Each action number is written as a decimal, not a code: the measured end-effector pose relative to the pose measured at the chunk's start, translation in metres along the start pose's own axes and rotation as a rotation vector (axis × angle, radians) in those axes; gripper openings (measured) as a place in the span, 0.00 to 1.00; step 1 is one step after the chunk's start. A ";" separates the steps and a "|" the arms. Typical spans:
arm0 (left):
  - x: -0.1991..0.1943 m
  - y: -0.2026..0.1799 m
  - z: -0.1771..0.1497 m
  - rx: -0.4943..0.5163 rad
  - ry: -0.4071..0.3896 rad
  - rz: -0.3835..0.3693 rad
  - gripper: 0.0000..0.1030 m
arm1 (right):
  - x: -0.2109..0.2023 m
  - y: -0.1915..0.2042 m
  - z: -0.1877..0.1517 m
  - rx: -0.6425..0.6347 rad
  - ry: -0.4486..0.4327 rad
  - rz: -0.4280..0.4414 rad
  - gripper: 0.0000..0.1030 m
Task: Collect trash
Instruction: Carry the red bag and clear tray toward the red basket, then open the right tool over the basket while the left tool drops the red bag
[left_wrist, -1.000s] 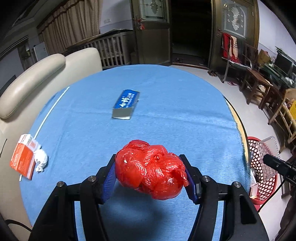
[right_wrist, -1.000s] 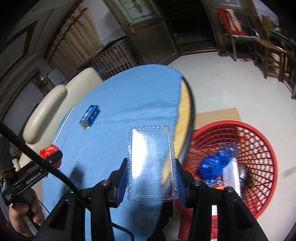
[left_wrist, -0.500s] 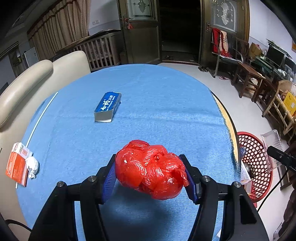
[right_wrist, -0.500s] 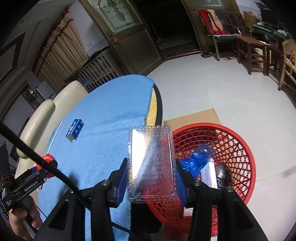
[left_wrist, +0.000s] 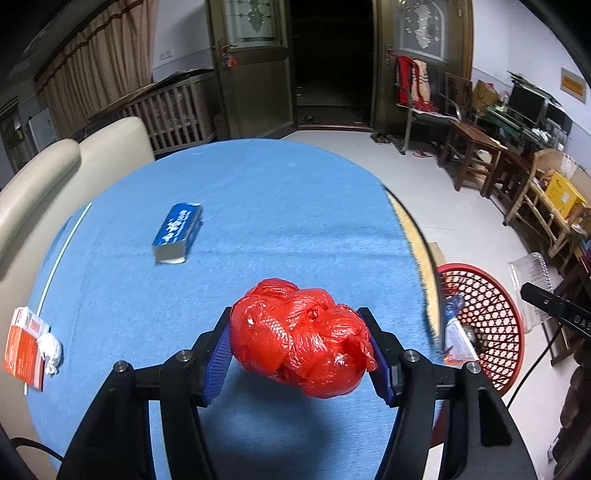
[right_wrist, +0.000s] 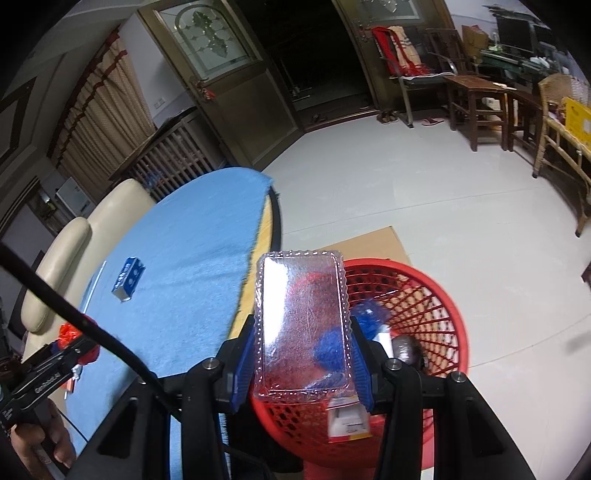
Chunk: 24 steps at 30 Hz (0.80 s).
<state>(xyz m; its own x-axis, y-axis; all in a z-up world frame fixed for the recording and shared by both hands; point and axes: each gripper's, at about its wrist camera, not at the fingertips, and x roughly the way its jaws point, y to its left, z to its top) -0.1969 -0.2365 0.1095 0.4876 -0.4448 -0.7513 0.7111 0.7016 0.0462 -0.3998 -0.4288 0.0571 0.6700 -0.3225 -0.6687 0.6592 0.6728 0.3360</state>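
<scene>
Left wrist view: left tool (left_wrist: 299, 350) clamps a crumpled, glossy red bag (left_wrist: 299, 336) above the blue-clothed bench (left_wrist: 258, 206).
Around: a blue box (left_wrist: 178, 232) at 10 o'clock; a red mesh basket (left_wrist: 491, 314) at 3 o'clock.
Right wrist view: right tool (right_wrist: 302, 358) grips a clear, scallop-edged plastic tray (right_wrist: 301, 325) over the basket (right_wrist: 439, 295).

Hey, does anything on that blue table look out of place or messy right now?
Yes. A blue box lies at a slant mid-table, and an orange packet with a crumpled white wad beside it sits at the left edge. All three look like uncollected trash. Nothing looks spilled.
</scene>
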 end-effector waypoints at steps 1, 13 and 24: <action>0.000 -0.003 0.002 0.007 -0.001 -0.006 0.63 | 0.000 -0.003 0.001 0.004 0.000 -0.006 0.47; 0.004 -0.042 0.016 0.071 -0.002 -0.067 0.63 | 0.008 -0.028 0.004 0.032 0.012 -0.053 0.47; 0.007 -0.079 0.025 0.136 0.000 -0.126 0.63 | 0.025 -0.046 0.002 0.071 0.074 -0.087 0.72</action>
<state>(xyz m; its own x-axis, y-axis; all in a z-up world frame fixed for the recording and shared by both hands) -0.2375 -0.3088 0.1169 0.3900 -0.5247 -0.7567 0.8286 0.5585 0.0398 -0.4130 -0.4694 0.0259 0.5840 -0.3256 -0.7436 0.7377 0.5951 0.3188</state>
